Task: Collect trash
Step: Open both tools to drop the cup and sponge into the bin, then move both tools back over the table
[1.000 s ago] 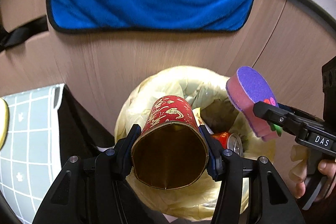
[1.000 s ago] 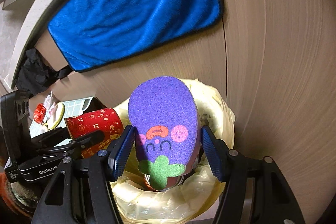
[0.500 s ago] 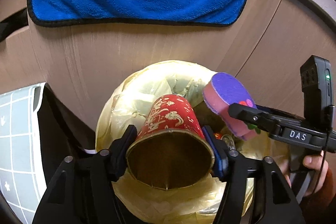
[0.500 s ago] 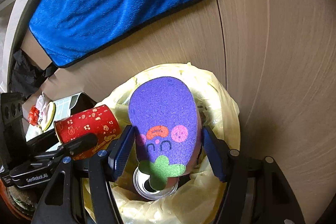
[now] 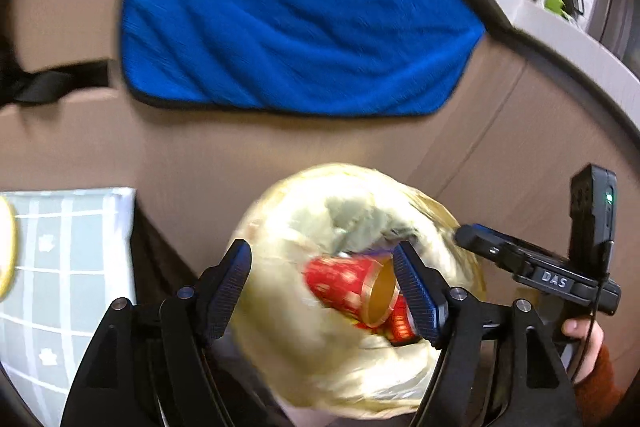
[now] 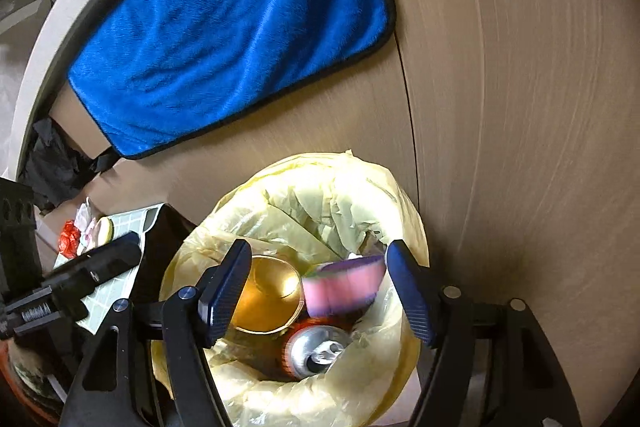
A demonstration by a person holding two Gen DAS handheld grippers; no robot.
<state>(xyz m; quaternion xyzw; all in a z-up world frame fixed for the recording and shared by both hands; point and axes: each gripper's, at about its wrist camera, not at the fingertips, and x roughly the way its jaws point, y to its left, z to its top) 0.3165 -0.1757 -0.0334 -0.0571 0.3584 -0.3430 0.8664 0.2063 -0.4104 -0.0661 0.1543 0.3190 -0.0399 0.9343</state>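
Blue towel [image 6: 228, 39] hangs on the far cabinet. Yellow-lined trash bin [image 6: 280, 203] below both grippers. Left gripper [image 5: 324, 291] and right gripper [image 6: 318, 291] jaws just opened, both released. Red cup [image 5: 344, 283], purple-pink sponge [image 6: 344, 287], can [image 6: 316, 347] lie inside the bin.

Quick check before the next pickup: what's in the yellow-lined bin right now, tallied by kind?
Paper cup, red outside, gold inside: 1
Drink can, red with silver top: 1
Sponge, pink with purple face: 1
Total visible in the bin: 3. Anything underneath is hidden.
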